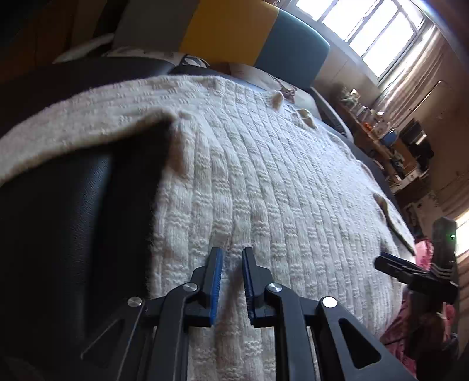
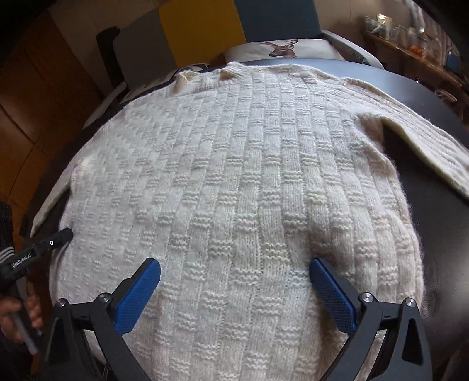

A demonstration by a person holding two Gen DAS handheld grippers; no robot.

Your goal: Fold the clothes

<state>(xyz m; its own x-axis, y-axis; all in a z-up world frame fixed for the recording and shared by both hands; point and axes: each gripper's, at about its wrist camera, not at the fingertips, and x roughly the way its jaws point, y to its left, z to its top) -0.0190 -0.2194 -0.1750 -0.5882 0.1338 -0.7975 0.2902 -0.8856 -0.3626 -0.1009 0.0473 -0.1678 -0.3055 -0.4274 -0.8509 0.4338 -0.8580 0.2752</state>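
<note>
**Cream sweater spread flat, both hand-held grippers above it**

Where the left wrist view looks along its own fingers, the left hand-held gripper is seen with its blue pads drawn to a narrow gap, a strip of knit showing between them; whether the pads pinch the fabric cannot be told. In the right wrist view the right hand-held gripper is seen spread wide, with nothing gripped and the knit lying below between the blue pads.

The cream knitted sweater is laid flat on a dark leather-like surface, which may be a worktop or a seat. In the left wrist view one sleeve is shown running off to the left across the dark surface, and the other hand-held gripper is seen at the right edge beside a pink patterned cloth. The right wrist view alone shows the neckline at the far end, and the same sleeve now at the right edge of the picture.

At the left edge of the right wrist view a hand is seen around a grey handle, with the tip of the left hand-held gripper reaching to the sweater's side. A cushion with a deer's head is shown clearly there. Only the left wrist view takes in the bright window, the curtain and a cluttered shelf. Yellow and teal panels appear behind the sweater in both views.
</note>
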